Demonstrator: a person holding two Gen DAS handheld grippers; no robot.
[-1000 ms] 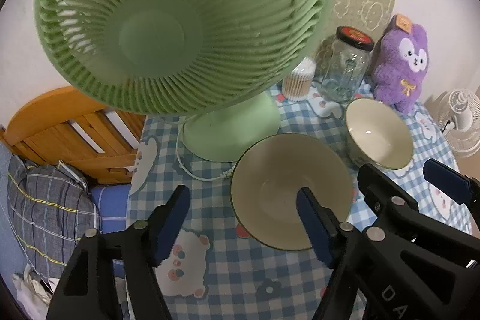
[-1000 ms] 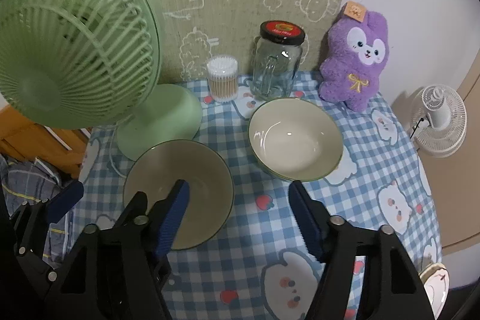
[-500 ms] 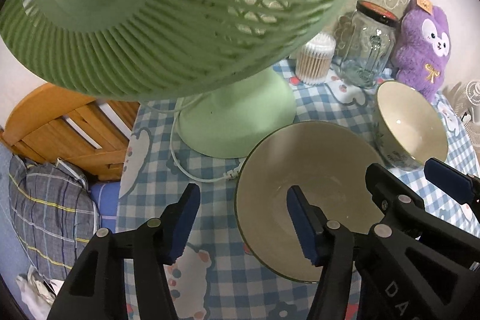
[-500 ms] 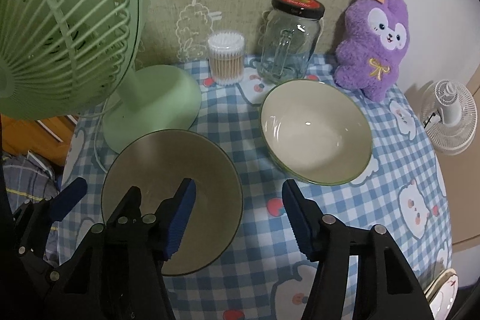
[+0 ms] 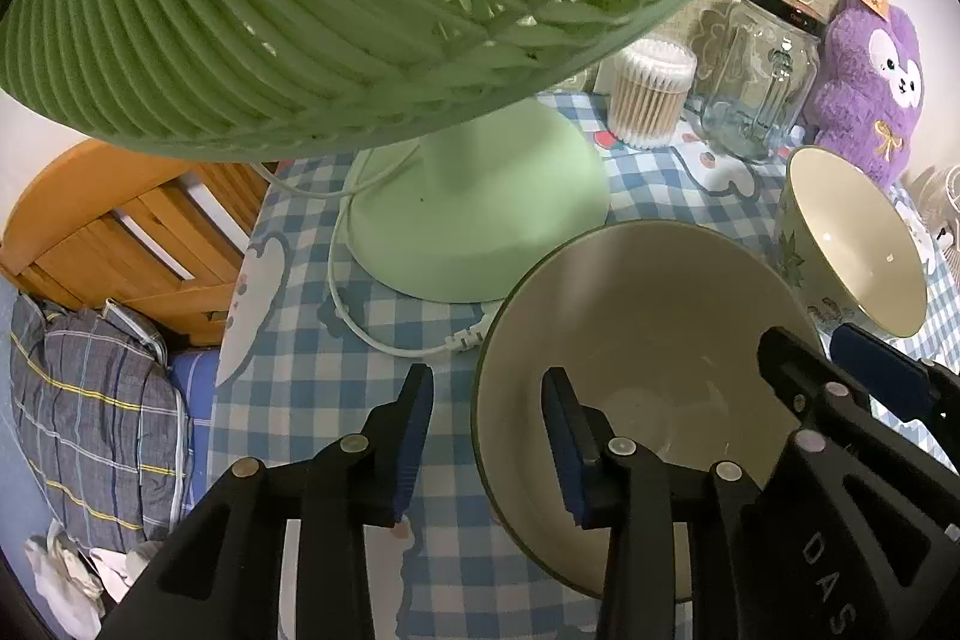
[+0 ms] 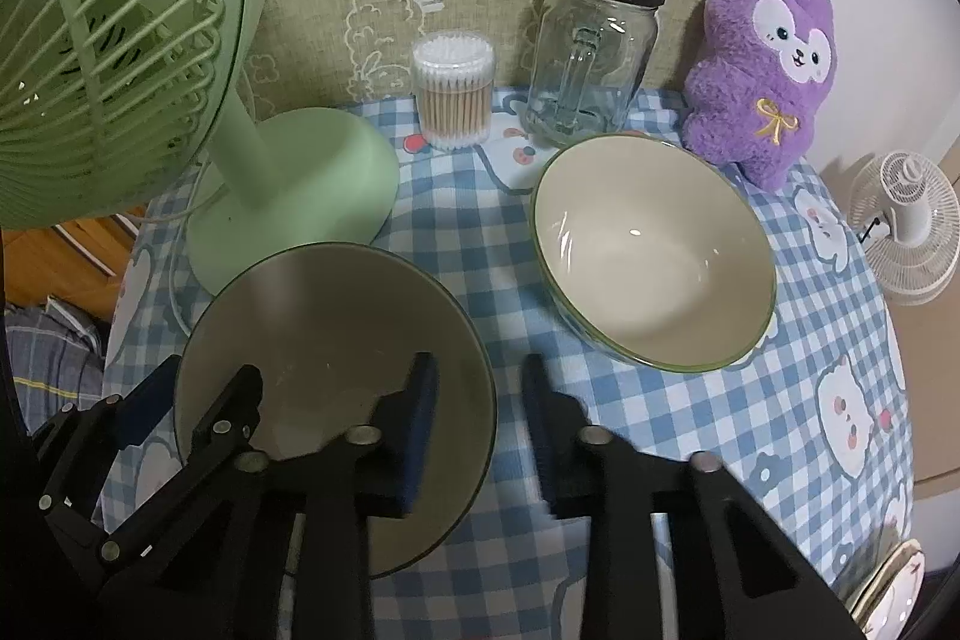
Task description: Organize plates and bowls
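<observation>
Both tongs straddle opposite rims of the near bowl [image 5: 648, 340]. The left gripper [image 5: 486, 436] and the right gripper [image 6: 474, 424] are closing, pads not yet pressing. Beyond the right gripper stands the second bowl [image 6: 654, 250].

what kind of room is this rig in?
Probably a bedroom or small living space at home: a wooden bed frame with bedding sits beside the checked tablecloth, which holds a plush toy and desk fan.

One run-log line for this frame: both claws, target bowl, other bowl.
left claw: closing astride near bowl left rim | right claw: closing astride its right rim | far bowl: untouched, on table
</observation>
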